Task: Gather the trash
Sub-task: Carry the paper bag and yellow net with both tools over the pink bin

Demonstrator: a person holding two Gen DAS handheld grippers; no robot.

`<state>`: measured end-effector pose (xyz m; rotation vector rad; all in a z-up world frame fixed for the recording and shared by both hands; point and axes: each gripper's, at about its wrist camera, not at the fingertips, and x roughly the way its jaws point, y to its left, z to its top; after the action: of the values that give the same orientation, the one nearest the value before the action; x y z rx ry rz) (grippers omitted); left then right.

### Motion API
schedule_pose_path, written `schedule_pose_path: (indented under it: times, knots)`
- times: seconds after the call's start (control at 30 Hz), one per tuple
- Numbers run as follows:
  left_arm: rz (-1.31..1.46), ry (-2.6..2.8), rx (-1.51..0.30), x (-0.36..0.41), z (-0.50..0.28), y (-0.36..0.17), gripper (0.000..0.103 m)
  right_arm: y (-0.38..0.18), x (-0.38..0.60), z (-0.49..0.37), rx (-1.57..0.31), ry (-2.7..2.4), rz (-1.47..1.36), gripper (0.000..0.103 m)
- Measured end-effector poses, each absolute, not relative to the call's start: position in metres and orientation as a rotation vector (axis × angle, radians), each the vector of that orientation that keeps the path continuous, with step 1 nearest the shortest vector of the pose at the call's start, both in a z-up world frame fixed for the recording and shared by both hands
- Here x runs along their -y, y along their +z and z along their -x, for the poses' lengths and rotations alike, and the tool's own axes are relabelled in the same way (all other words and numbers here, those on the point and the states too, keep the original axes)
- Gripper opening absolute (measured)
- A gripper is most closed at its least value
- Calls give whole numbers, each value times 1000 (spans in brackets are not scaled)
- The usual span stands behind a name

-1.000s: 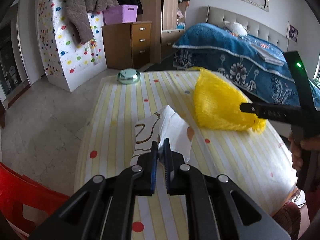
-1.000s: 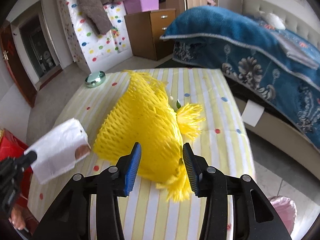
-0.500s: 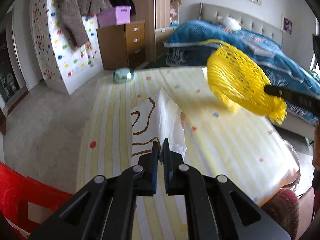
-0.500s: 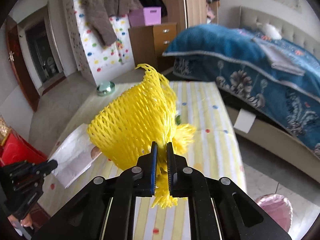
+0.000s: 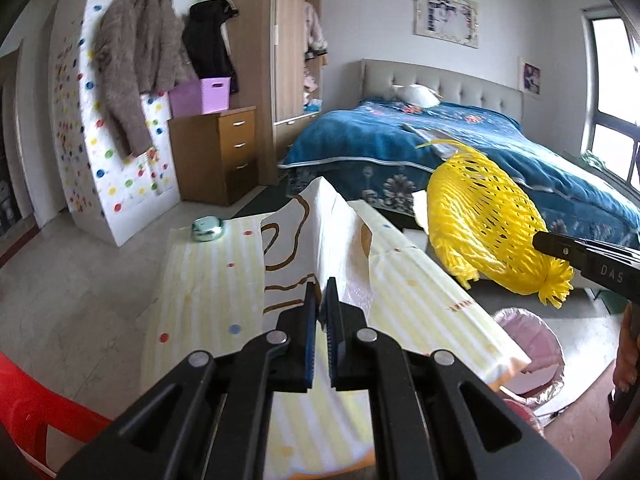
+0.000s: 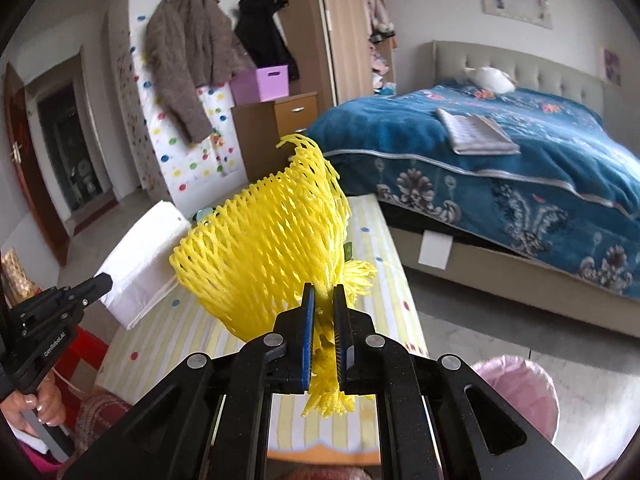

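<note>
My left gripper [image 5: 320, 304] is shut on a white paper bag [image 5: 316, 232] with brown line print and holds it above the striped table [image 5: 204, 272]. My right gripper [image 6: 323, 300] is shut on the tied end of a yellow foam fruit net [image 6: 268, 248] and holds it in the air above the table's right side. The net also shows in the left wrist view [image 5: 484, 220], and the white bag in the right wrist view [image 6: 140, 264]. A pink-lined trash bin [image 6: 520, 396] stands on the floor beside the table [image 5: 532, 344].
A small silver-green round tin [image 5: 207, 229] sits at the table's far end. A red plastic chair [image 5: 28, 408] is at the near left. A bed with a blue cover [image 6: 500, 160] lies to the right. A wooden drawer unit [image 5: 216, 152] stands behind.
Both grippers have risen from the table. My right gripper closed on the yellow net and lifted it. My left gripper lifted the white bag higher.
</note>
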<state>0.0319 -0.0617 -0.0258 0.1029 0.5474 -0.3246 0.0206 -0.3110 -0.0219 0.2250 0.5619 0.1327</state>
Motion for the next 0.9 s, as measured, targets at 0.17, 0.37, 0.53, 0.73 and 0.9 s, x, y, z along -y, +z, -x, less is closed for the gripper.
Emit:
schedule_pose_path:
  times: [0.17,0.37,0.53,0.73,0.9]
  knots:
    - [-152,-424,-570,109,-20,-38,3,-20,328,8,-553,71,-251,9]
    - [-204,-543,-572,165,-7,-46,3,-37,364,48,-568,-76,-270,9]
    - [-252,-643,-558,213,6,-51,3,-51,388,74,-606,-184,-315,9]
    - [-297,-740,-552,260,16,-60,3,-76,425,97,-658,-302,-367,9]
    - [-323,-803,-565,298,18,-68,3,-104,458,106,-703,-352,-420,9]
